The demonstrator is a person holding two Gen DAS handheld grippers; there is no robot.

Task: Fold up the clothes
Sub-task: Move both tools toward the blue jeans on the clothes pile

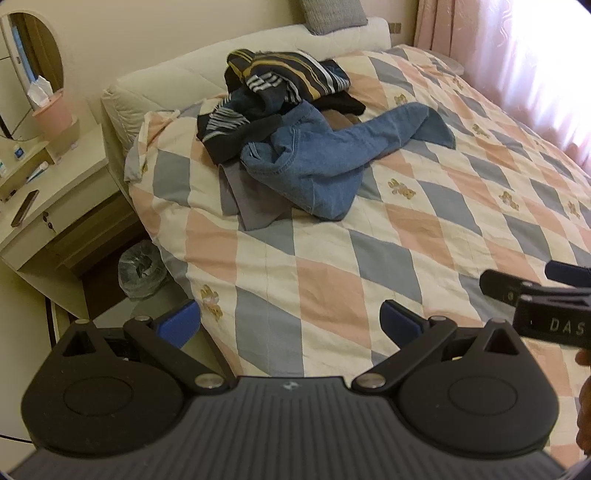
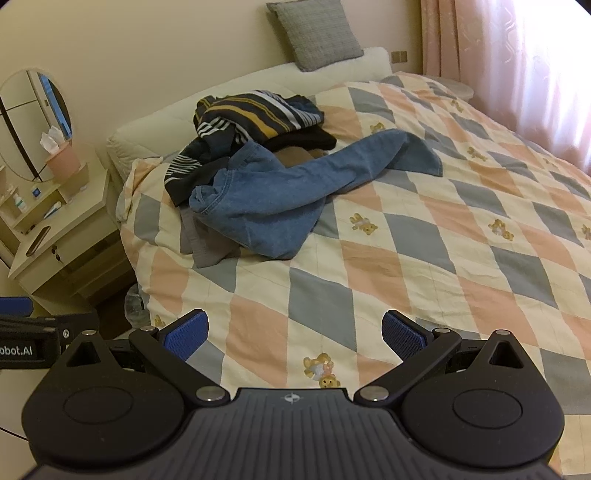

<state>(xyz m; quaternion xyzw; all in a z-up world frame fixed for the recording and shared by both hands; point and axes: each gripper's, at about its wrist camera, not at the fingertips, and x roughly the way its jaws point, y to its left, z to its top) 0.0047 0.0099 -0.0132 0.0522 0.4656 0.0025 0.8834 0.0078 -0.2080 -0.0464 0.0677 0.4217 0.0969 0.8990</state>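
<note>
A bed [image 1: 424, 221] under a quilt of pink, grey-blue and cream diamonds fills most of both views, and everything else sits in relation to it. Along its far side hang pink curtains [image 2: 517, 55]. At the bed's head stands a cream padded headboard [image 1: 177, 85]; the right wrist view shows a whole grey cushion [image 2: 314, 33] leaning on the wall above it, while the left wrist view catches only the cushion's lower edge. Beside the bed's head corner is a pale dressing table [image 1: 48, 206] with a round mirror [image 2: 37, 122], a pink tissue holder [image 1: 55, 114] and a dark phone [image 1: 24, 208] lying flat.

On the bed near the headboard lies the pile of clothes [image 1: 288, 122]: blue jeans [image 2: 273, 199] sprawl on the front of it, one leg stretched toward the curtains, with a dark striped garment [image 2: 258, 114] heaped behind and a grey piece [image 1: 251, 206] poking out underneath. A brownish item shows between them in the right wrist view, though what it is remains hard to say.

Only the left wrist view shows a plastic-lined bin [image 1: 142, 269] on the floor at the bed's near corner.

The left gripper [image 1: 290, 323] hangs over the bed's foot end, jaws spread wide and empty, well apart from the pile. The right gripper [image 2: 293, 334] is likewise spread with nothing between its blue pads [image 2: 188, 332]. Each view catches the other gripper at its edge.
</note>
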